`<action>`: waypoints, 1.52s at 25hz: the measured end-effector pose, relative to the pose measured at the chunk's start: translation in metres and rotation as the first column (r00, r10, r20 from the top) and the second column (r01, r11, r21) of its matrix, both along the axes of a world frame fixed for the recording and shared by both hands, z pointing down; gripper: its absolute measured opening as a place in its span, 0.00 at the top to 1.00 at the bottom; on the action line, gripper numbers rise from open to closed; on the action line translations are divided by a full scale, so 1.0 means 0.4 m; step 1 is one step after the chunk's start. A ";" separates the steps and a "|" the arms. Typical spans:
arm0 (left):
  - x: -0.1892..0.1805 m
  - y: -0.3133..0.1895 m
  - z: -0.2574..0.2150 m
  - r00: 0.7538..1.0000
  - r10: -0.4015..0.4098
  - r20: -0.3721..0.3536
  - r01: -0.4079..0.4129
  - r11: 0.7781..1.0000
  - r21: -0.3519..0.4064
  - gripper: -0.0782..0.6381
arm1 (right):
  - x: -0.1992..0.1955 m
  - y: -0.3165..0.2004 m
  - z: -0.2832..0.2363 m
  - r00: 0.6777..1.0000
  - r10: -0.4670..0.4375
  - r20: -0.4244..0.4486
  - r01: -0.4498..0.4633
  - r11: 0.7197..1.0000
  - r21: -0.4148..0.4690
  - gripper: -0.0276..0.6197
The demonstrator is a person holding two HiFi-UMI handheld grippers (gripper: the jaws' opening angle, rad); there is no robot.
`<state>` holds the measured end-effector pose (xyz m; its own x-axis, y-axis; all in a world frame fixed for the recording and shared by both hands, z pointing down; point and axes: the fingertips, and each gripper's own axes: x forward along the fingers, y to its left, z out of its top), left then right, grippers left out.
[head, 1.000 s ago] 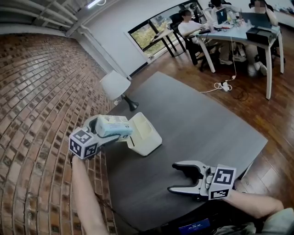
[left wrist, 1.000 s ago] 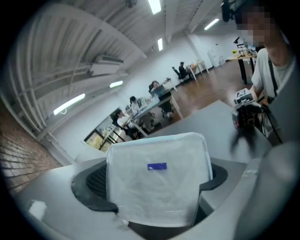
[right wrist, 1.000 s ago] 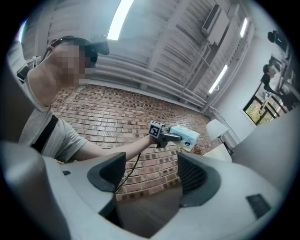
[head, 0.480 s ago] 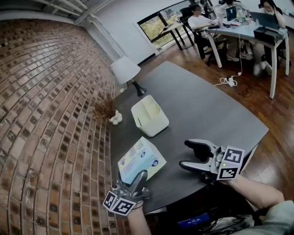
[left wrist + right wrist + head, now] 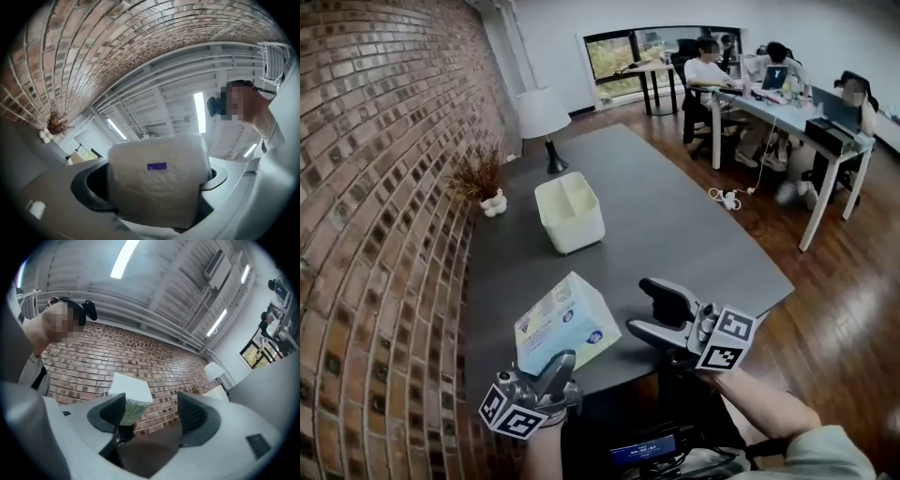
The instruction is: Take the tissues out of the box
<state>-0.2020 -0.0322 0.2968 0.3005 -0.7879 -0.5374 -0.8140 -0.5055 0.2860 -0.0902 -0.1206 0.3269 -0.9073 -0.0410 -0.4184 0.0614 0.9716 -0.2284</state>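
The tissue pack [image 5: 562, 323], white with blue and green print, is held up over the near edge of the dark table [image 5: 675, 225]. My left gripper [image 5: 548, 366] is shut on its lower end. In the left gripper view the pack [image 5: 157, 183] fills the gap between the jaws. The cream box [image 5: 570, 214] stands further back on the table, open at the top. My right gripper [image 5: 645, 307] hovers open to the right of the pack, with nothing between its jaws. In the right gripper view the pack [image 5: 131, 392] shows beyond the left jaw.
A brick wall [image 5: 384, 187] runs along the table's left side. A white lamp [image 5: 543, 114] and a dried plant [image 5: 478, 173] stand at the far left of the table. People sit at a desk [image 5: 787, 103] at the back right. A power strip [image 5: 727, 197] lies on the wooden floor.
My left gripper has carried the tissue pack from above the box down to the near edge of the table. The right gripper has stayed open at the near right.
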 end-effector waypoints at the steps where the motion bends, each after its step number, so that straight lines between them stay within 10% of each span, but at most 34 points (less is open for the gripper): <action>1: 0.000 0.002 0.000 1.000 0.006 -0.022 -0.006 1.000 0.004 0.17 | -0.003 0.011 -0.004 1.000 -0.004 0.002 0.003 1.000 0.007 0.41; 14: 0.032 0.068 0.089 1.000 0.010 -0.007 -0.010 1.000 0.016 0.17 | 0.024 0.117 0.066 0.995 -0.010 -0.103 0.023 0.992 0.126 0.41; 38: 0.023 0.080 0.050 0.997 0.060 -0.051 -0.058 0.998 0.027 0.17 | -0.007 0.152 0.036 0.992 -0.072 -0.103 0.081 0.993 0.084 0.41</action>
